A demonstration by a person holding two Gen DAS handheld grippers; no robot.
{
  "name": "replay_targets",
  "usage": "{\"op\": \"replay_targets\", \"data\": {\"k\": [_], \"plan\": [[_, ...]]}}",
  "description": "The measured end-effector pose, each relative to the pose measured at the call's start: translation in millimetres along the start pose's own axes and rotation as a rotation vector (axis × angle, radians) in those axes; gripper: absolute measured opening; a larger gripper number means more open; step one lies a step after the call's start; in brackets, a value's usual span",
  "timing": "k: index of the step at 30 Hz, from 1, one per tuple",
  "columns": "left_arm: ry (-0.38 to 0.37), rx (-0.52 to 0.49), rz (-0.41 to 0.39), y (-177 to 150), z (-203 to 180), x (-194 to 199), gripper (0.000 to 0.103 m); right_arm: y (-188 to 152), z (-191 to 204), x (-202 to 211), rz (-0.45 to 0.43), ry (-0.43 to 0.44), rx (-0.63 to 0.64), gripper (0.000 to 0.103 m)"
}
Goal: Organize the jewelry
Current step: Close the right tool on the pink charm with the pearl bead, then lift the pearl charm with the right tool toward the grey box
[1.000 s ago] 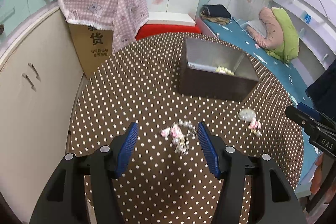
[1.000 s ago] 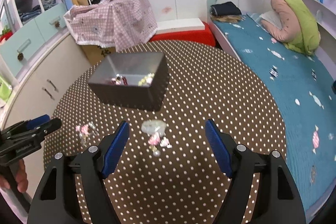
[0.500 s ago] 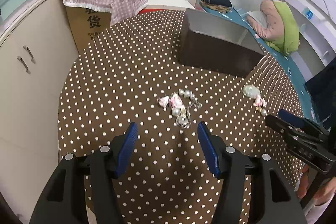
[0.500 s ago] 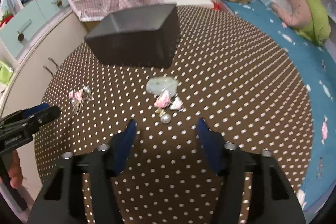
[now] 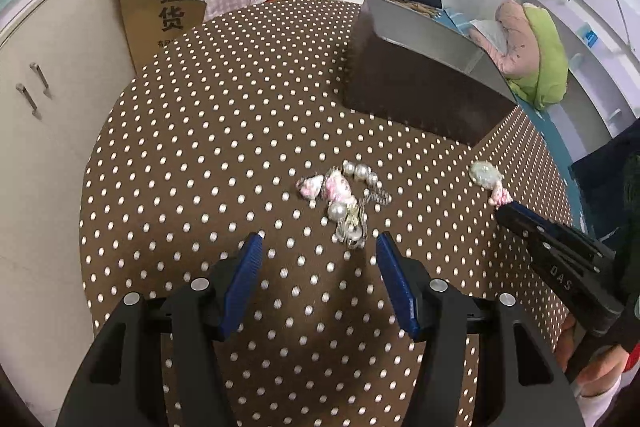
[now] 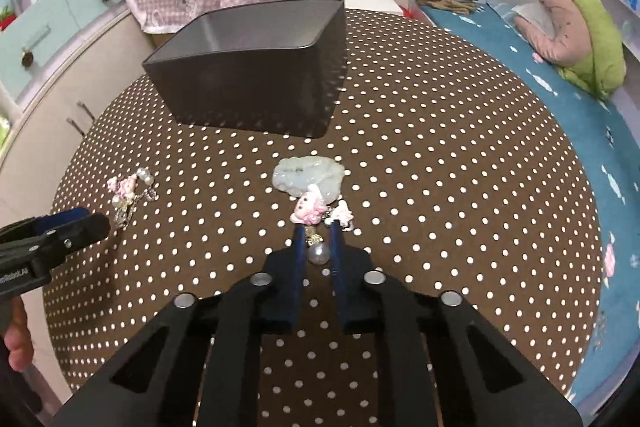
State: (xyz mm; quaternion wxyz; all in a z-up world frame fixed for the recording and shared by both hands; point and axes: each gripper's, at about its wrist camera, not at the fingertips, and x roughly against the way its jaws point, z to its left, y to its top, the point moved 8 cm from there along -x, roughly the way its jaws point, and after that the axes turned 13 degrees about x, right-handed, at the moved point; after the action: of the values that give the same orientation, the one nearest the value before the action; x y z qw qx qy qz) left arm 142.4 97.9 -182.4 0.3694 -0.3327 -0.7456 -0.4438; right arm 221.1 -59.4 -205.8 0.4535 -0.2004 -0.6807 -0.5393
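Pinching pearl charm (image 6: 319, 253) between right claw (image 6: 316, 227) pads, just closed, on counter (image 6: 440, 155). Left claw (image 5: 318, 247) spread, pearl cluster (image 5: 344, 197) just ahead. Dark box (image 6: 256, 67) beyond both.

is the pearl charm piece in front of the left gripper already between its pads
No, the pearl charm piece lies on the dotted tablecloth just ahead of the open left gripper, with nothing between its pads.

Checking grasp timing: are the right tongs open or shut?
Shut: the right tongs have just closed, blue pads pinching the pearl charm on the table.
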Motion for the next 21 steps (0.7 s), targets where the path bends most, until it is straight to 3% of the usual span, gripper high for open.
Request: {"op": "replay_targets", "data": {"k": [3,5,12,21], "plan": [[-0.009,0.005,-0.011,5,-6,-5,0.057,2,-2,0,0.004,0.009,0.004,0.012],[-0.004,0.001,-0.025,8,-10,-9,0.051,2,-3,0,0.004,0.007,0.007,0.012],[0.098,-0.064,-0.085,11,-14,-13,0.015,6,-6,-4,0.006,0.020,0.001,0.012],[0.034,-0.047,-0.050,3,-3,-4,0.011,5,-5,5,-0.023,0.038,0.001,0.012]]}}
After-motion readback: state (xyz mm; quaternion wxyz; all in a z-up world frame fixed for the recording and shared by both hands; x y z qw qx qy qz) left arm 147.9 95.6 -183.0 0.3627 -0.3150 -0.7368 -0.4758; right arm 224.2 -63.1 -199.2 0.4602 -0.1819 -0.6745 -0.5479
